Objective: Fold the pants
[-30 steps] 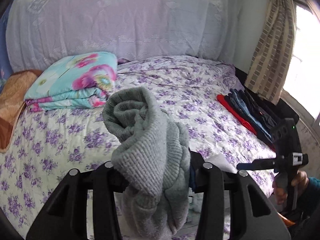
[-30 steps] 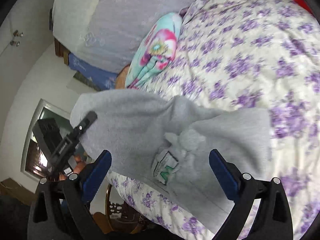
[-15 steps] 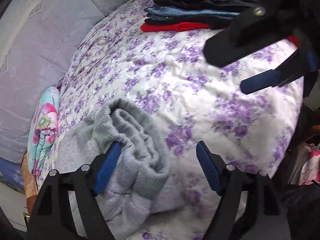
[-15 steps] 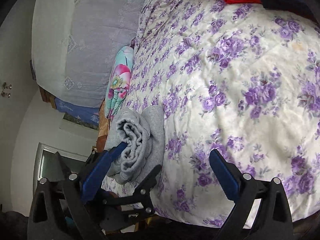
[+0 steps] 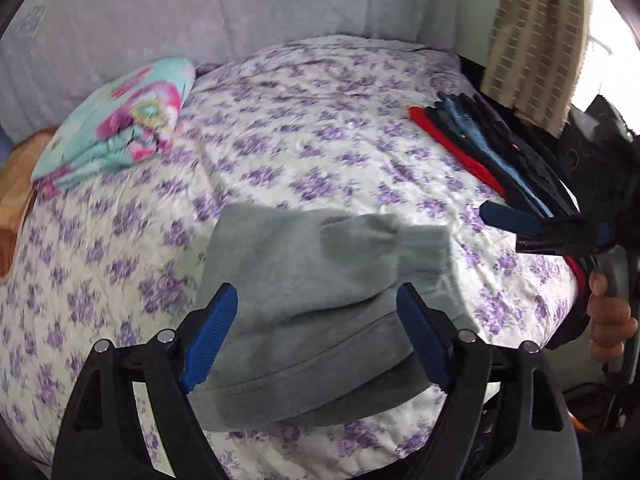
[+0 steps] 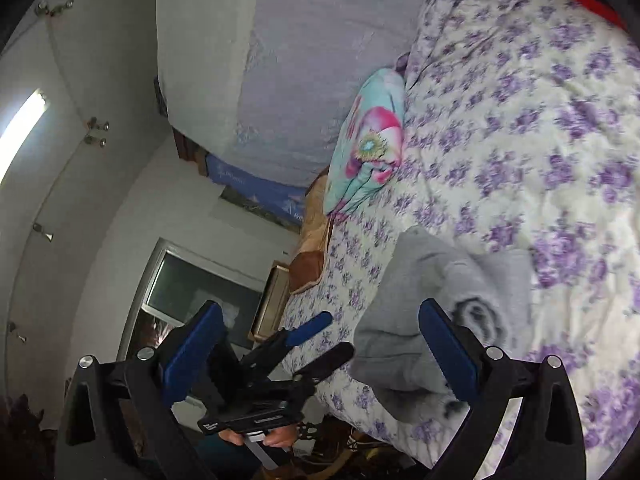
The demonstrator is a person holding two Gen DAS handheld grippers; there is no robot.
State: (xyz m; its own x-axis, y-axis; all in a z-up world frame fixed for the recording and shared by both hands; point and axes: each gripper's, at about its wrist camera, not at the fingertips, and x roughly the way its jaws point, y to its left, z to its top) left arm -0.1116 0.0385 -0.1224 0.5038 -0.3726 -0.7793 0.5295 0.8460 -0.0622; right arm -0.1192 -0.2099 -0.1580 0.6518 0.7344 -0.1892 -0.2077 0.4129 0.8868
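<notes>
The grey pants (image 5: 320, 280) lie folded in a loose bundle near the front edge of the bed; they also show in the right wrist view (image 6: 440, 304). My left gripper (image 5: 316, 336) is open just above and in front of the bundle, holding nothing. My right gripper (image 6: 320, 356) is open and empty, to the right of the pants; it appears in the left wrist view (image 5: 532, 228) with a hand on its handle. The left gripper shows in the right wrist view (image 6: 316, 340) with its jaws apart.
The bed (image 5: 320, 128) has a purple-flowered sheet. A folded flowered blanket (image 5: 120, 128) lies at the back left. A stack of folded red, blue and dark clothes (image 5: 488, 152) lies along the right edge. A curtain (image 5: 532, 32) and window stand at the right.
One second ago both grippers held the grey pants up. They laid the bundle on the bed, opened, and drew back; the left view has swung back toward the headboard.
</notes>
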